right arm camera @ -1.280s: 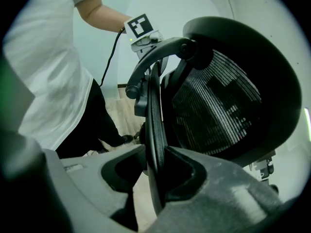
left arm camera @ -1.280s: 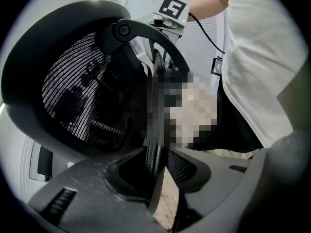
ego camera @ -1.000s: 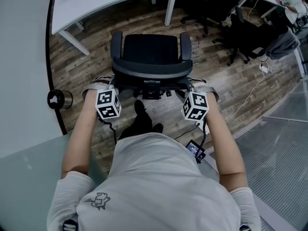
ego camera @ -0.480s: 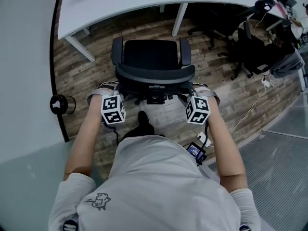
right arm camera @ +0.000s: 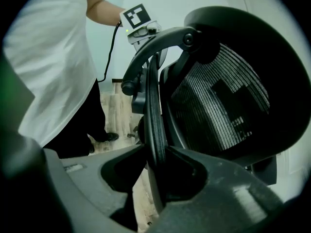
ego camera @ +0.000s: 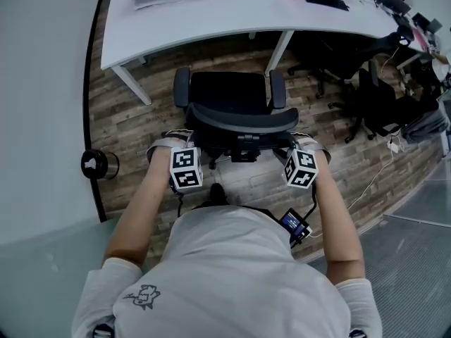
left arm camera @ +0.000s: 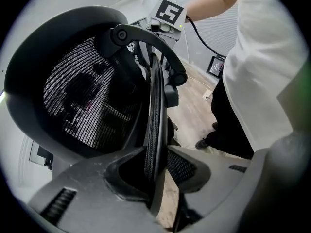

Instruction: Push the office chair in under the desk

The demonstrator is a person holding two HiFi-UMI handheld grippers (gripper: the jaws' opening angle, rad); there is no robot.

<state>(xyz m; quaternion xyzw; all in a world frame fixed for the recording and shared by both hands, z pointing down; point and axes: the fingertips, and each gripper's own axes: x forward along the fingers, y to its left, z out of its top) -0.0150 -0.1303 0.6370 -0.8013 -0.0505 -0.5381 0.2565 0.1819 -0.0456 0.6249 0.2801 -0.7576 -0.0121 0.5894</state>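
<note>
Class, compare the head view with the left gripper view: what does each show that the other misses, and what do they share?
Only the head view shows the white desk, the office chair with its seat and armrests, and the spare chairs at the right. Only the left gripper view shows the left hand-held gripper clamped on the rim of the backrest, whose mesh shows up close. Both show the office chair, the wooden floor and the person's white shirt.

Black office chair (ego camera: 229,94) near white desk (ego camera: 211,16)
</note>
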